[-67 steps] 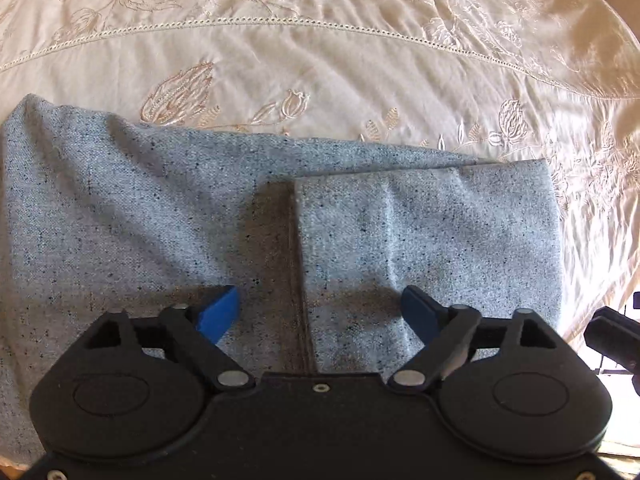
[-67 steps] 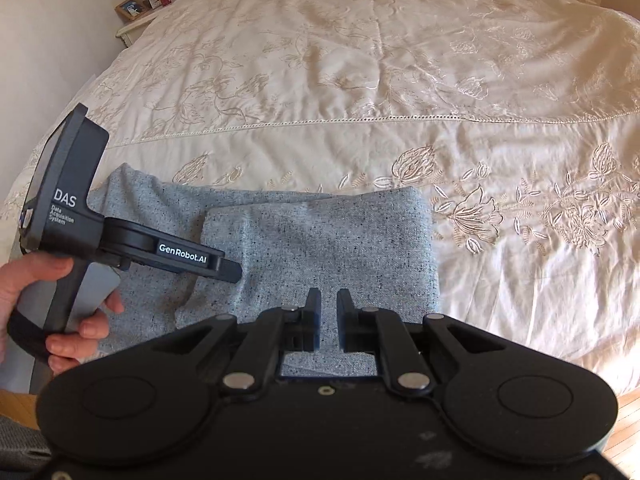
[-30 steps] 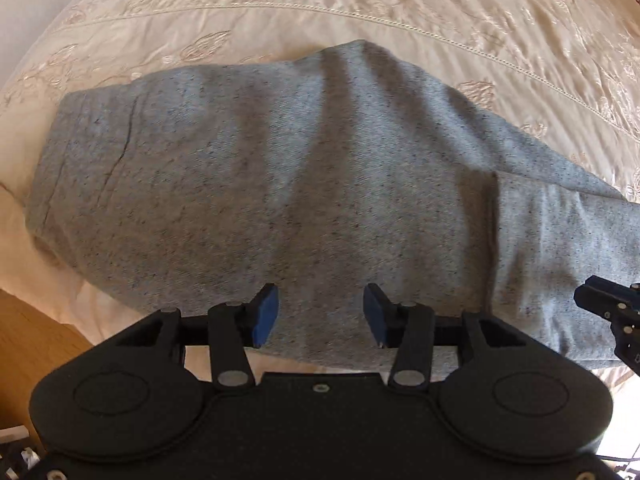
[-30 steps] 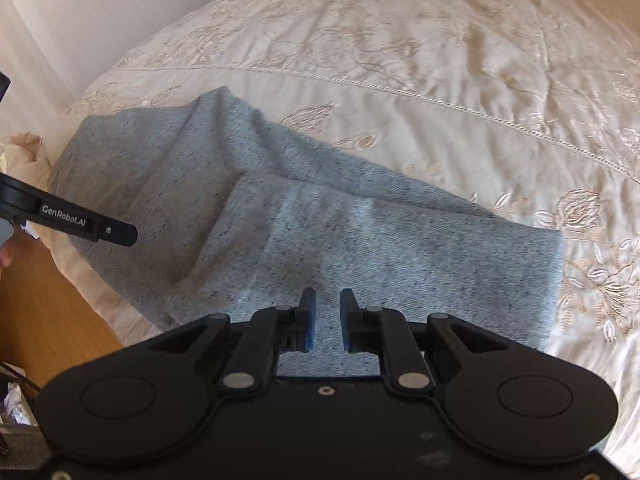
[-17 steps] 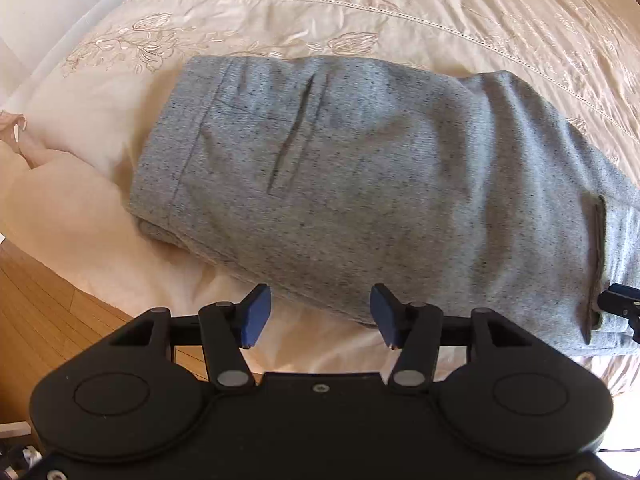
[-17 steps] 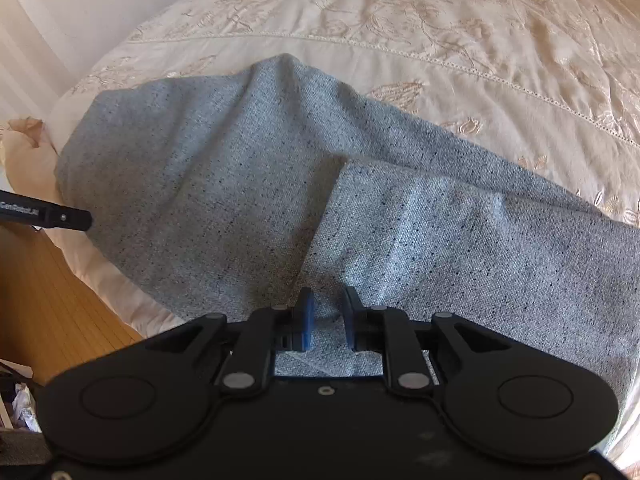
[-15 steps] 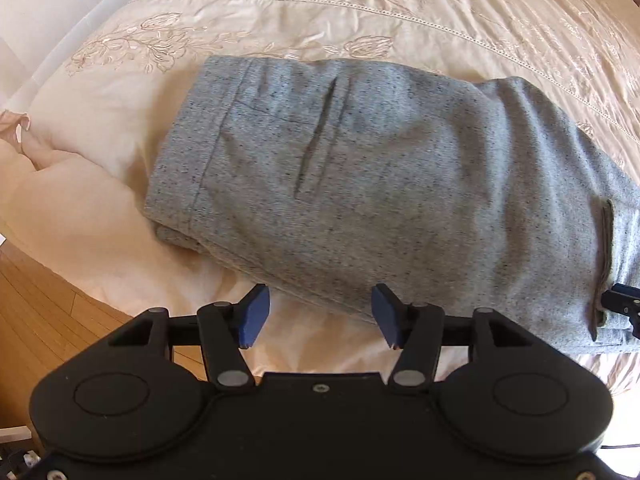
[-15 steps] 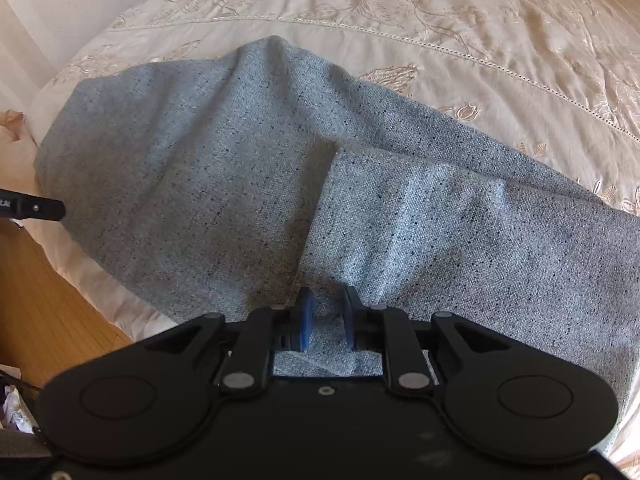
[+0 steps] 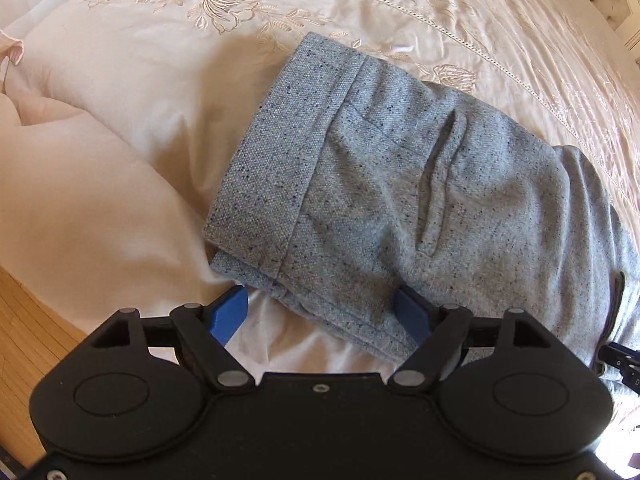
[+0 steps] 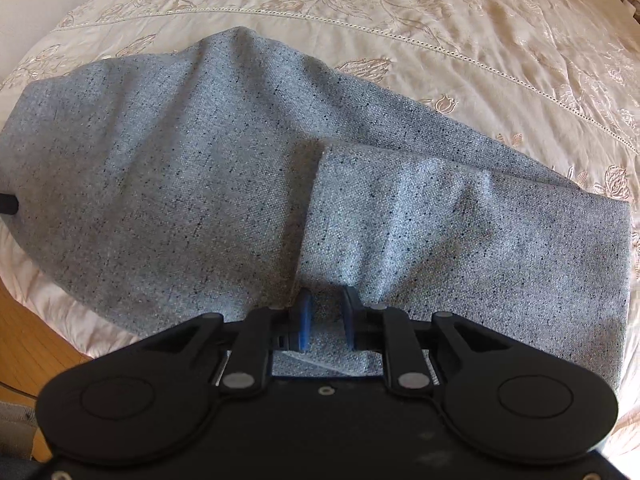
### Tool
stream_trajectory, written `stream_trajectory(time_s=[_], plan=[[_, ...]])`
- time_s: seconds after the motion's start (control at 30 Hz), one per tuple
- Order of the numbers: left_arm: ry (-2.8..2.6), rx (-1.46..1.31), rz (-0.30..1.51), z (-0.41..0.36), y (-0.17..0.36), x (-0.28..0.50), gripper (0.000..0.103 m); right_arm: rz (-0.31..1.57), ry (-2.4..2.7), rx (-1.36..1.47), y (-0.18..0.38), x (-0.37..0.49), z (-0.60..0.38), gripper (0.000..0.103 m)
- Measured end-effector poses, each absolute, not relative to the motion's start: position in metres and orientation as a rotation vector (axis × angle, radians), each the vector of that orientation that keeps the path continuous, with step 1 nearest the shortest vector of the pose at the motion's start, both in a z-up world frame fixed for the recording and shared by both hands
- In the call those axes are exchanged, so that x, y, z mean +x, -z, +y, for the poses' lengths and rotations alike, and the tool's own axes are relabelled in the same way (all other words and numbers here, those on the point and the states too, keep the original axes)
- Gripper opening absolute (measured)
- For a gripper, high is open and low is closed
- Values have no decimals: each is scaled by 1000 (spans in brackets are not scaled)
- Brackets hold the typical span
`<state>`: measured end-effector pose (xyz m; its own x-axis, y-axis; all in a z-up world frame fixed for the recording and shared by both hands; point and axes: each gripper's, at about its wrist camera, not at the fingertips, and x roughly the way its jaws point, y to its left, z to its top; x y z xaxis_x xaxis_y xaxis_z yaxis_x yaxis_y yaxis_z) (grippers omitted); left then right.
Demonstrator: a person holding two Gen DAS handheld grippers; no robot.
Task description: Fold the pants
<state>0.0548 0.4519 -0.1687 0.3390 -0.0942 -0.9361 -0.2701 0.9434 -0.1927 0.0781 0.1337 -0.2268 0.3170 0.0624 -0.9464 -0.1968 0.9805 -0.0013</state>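
Note:
Grey speckled pants lie on a cream bedspread, the legs folded back over the upper part. In the left wrist view the waistband end with a pocket slit is near. My left gripper is open, its blue pads on either side of the waistband's near corner. My right gripper has its blue pads close together, pinching a ridge of the pants' near edge by the folded leg's hem.
The embroidered cream bedspread stretches far behind the pants. The bed edge and wooden floor are at the lower left. The tip of the right gripper shows at the left view's right edge.
My left gripper moved left along the pants to the waistband end, came closer, and opened wider around its corner. My right gripper moved in over the near edge and its pads now hold fabric.

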Motion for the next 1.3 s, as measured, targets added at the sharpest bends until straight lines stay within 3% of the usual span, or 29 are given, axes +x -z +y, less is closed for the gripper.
stream_trajectory(time_s=[0.2, 0.33, 0.43, 0.97, 1.3], plan=[[-105, -360, 1255, 454, 183, 68, 86, 1238, -140, -114, 219, 76, 145, 19], [-112, -351, 1209, 452, 171, 66, 46, 1220, -117, -91, 208, 71, 144, 19], [-122, -346, 1168, 450, 155, 61, 34, 1167, -77, -32, 195, 65, 144, 19], [-55, -169, 924, 389, 61, 43, 25, 1238, -161, 32, 230, 46, 135, 22], [65, 63, 727, 267, -2, 30, 23, 1194, -297, 228, 207, 57, 66, 20]])
